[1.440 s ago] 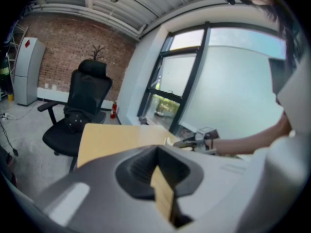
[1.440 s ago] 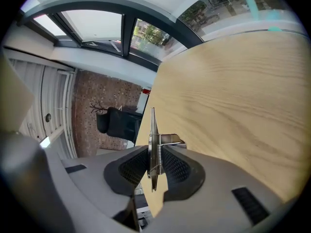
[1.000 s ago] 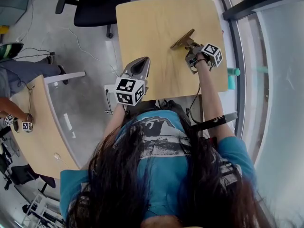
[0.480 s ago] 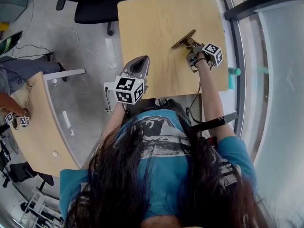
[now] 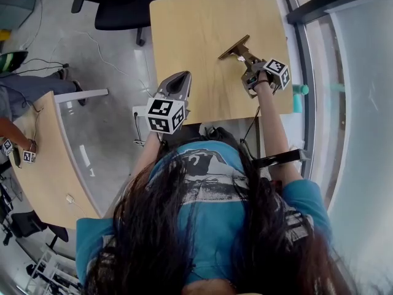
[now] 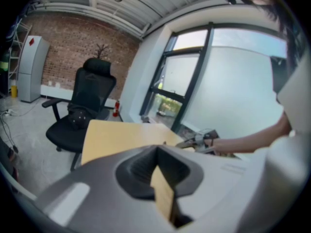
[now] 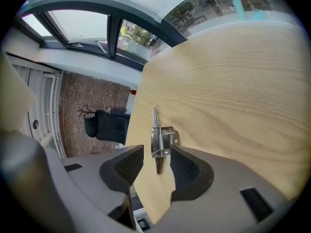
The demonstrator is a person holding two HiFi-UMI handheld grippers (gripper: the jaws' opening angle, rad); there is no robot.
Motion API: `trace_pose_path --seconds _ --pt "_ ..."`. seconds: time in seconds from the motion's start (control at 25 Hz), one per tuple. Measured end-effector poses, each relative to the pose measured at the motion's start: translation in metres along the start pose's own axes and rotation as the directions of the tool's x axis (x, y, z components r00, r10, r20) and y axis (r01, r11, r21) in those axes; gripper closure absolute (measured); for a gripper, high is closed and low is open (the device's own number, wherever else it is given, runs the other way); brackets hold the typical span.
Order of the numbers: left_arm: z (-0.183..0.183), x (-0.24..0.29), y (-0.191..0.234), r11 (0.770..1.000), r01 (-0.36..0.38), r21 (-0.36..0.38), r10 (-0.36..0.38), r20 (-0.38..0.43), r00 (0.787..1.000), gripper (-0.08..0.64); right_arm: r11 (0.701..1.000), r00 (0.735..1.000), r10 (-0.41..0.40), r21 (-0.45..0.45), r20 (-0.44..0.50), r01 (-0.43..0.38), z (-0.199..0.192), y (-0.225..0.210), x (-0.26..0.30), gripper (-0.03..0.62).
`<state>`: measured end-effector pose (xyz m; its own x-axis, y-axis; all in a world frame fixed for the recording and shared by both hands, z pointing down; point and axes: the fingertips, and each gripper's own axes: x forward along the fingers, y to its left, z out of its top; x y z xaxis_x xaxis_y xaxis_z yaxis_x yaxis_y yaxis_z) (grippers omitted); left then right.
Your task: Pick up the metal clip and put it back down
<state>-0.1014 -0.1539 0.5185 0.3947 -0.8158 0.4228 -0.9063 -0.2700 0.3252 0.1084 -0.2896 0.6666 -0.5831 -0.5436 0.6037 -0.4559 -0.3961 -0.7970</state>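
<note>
Head view: the left gripper (image 5: 182, 78) hangs over the near-left edge of the table (image 5: 196, 23), well apart from the work, its fingers closed on nothing. Further right, the metal clip (image 5: 235, 48) lies flat on the table. Its long axis runs up and to the left, away from the right gripper (image 5: 249, 60). In the right gripper view, the clip's spring end sits between fingers that are opening, the pads seemingly clear of it. This hand is by far the nearer.

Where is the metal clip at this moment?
In the head view the metal clip lies on the wooden table's right half, its handle end between the right gripper's jaws, which are opening.
</note>
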Motion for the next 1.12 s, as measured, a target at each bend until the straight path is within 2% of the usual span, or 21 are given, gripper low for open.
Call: trace_pose_path --seconds 0.2,0.4,0.6,0.76,1.12 --pt "-0.003 0.0 -0.017 1.0 0.025 0.014 -0.025 0.001 1.0 0.557 0.99 0.997 0.073 -0.115 -0.029 -0.076 -0.017 0.019 -0.035 0.433" --pt "-0.008 -0.001 -0.042 0.998 0.05 0.037 -0.05 0.002 0.999 0.557 0.96 0.981 0.181 -0.206 -0.071 -0.192 -0.043 0.042 -0.079 0.437" --pt "-0.013 -0.006 -0.069 0.996 0.065 0.055 -0.065 0.011 0.998 0.557 0.928 0.968 0.244 -0.275 -0.062 -0.252 -0.066 0.053 -0.126 0.505" --pt "-0.022 -0.015 -0.091 0.995 0.071 0.065 -0.072 0.012 0.997 0.557 0.902 0.96 0.271 -0.328 -0.074 -0.28 -0.089 0.053 -0.159 0.544" --pt "-0.043 -0.039 -0.148 0.993 0.077 0.088 -0.08 0.036 0.996 0.557 0.837 0.944 0.305 -0.437 -0.126 -0.329 -0.134 0.045 -0.224 0.571"
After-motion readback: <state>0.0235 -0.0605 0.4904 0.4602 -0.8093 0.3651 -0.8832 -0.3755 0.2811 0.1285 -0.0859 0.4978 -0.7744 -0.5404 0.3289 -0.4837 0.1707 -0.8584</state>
